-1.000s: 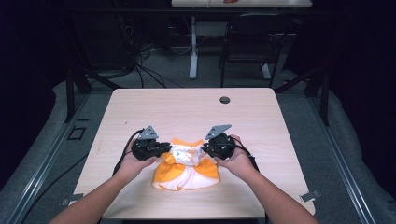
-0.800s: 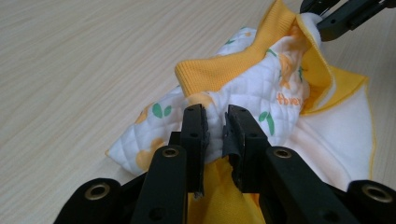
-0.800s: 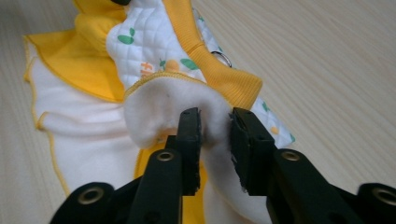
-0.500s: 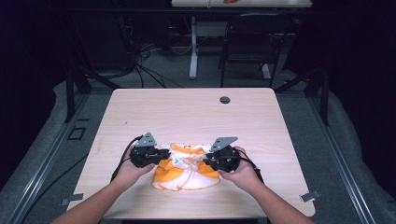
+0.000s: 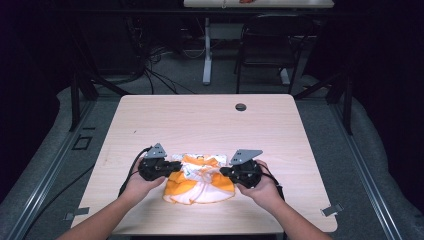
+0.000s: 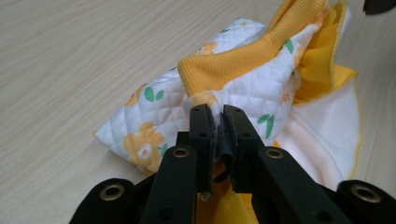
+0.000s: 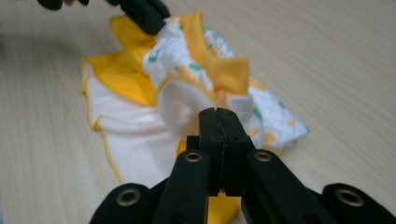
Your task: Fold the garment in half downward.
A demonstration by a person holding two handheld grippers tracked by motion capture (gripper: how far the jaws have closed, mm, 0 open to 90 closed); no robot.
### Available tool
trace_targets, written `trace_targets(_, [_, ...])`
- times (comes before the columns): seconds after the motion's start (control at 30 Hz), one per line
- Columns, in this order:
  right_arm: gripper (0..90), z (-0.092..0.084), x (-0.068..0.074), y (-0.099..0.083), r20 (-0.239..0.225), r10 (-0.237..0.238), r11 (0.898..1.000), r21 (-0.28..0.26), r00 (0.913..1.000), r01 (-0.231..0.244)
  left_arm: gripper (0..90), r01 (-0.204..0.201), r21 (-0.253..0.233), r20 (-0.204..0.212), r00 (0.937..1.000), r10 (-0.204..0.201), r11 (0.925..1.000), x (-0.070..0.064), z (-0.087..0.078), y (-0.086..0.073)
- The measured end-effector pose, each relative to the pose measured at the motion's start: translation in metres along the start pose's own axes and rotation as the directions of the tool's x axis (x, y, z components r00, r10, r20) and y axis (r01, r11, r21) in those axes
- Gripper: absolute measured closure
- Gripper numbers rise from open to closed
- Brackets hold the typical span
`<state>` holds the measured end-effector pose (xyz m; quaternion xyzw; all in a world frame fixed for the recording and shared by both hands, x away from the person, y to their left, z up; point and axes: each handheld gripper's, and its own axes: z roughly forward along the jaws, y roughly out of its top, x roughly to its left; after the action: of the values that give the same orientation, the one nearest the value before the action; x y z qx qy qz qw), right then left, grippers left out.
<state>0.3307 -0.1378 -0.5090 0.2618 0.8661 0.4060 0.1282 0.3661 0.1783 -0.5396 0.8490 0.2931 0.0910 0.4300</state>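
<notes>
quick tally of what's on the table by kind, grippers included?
Garments: 1, the yellow and white floral garment
Grippers: 2, the left gripper and the right gripper
Total: 3, on the table

Pale wood-grain rectangular table [image 5: 210, 120] with 1 round dark grommet hole [image 5: 241, 107] near its far edge. Grey carpet floor [image 5: 370, 165], black cables [image 5: 150, 75] tangled behind, black chair [image 5: 262, 52] (dim), white desk leg [image 5: 206, 50]; surroundings dark.
</notes>
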Motion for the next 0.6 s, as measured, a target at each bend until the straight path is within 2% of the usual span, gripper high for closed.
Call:
trace_targets(0.17, [89.9,0.000,-0.010,0.012,0.036,0.018,1.000,-0.023,0.9992,-0.018,83.3,0.000,-0.005,0.006,1.0000,0.000,1.0000,-0.001,-0.003,0.000])
trace_targets(0.27, [89.8,0.007,-0.014,0.011,0.010,0.035,0.999,0.005,0.9993,-0.035,83.6,0.003,-0.010,0.008,1.0000,-0.003,0.9999,-0.002,-0.004,-0.001])
trace_targets(0.47, [89.7,0.014,-0.003,-0.002,-0.037,0.024,0.998,0.053,0.9990,-0.022,84.0,0.012,-0.012,0.015,0.9998,-0.012,0.9999,-0.002,-0.006,-0.003])
trace_targets(0.6, [89.7,0.018,0.003,-0.010,-0.050,0.011,0.996,0.084,0.9987,-0.007,84.2,0.015,-0.015,0.021,0.9997,-0.015,0.9998,-0.004,-0.006,-0.003])
